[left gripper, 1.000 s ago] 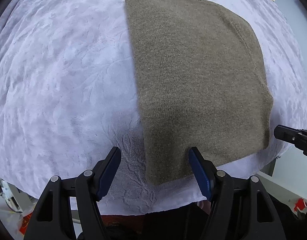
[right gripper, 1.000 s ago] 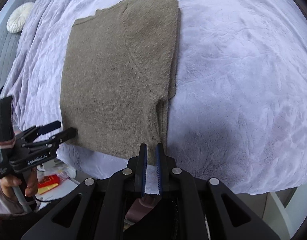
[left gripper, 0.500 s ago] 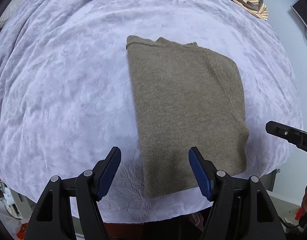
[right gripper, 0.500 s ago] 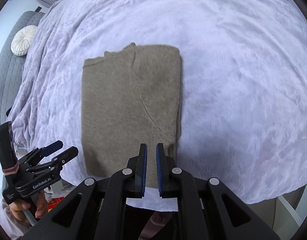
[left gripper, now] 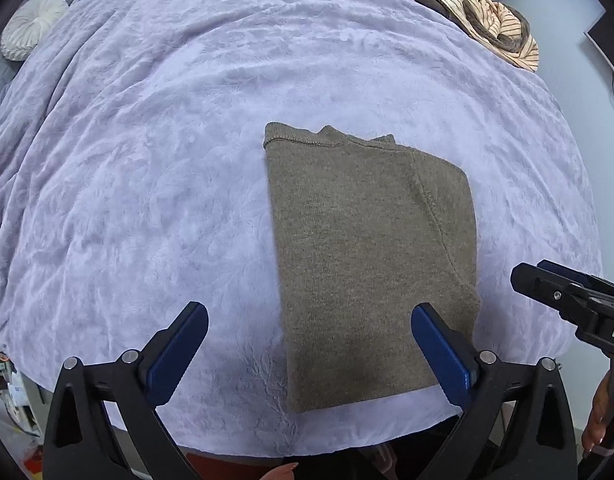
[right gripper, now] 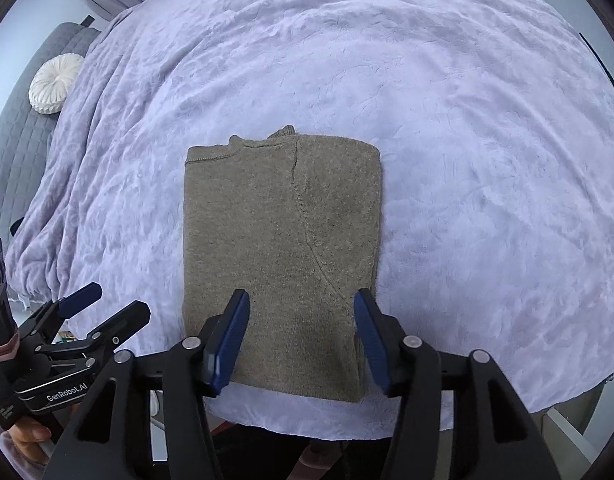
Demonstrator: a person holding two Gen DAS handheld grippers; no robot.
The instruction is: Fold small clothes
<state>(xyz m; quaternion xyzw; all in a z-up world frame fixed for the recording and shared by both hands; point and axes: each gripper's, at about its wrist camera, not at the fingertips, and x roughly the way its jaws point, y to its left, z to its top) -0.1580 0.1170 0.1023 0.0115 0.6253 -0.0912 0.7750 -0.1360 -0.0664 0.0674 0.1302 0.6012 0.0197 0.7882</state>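
The folded sweater (right gripper: 281, 264) is seen lengthwise below both empty, opening grippers, right gripper (right gripper: 301, 338) nearer than left gripper (left gripper: 309, 354).

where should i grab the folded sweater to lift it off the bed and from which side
Probably best: take the folded olive sweater by its near short edge, coming from the bed's front edge, one gripper at each near corner. That edge lies flat closest to both grippers, and its stacked layers there can be pinched together. The left gripper and right gripper are both opening, nothing between them.
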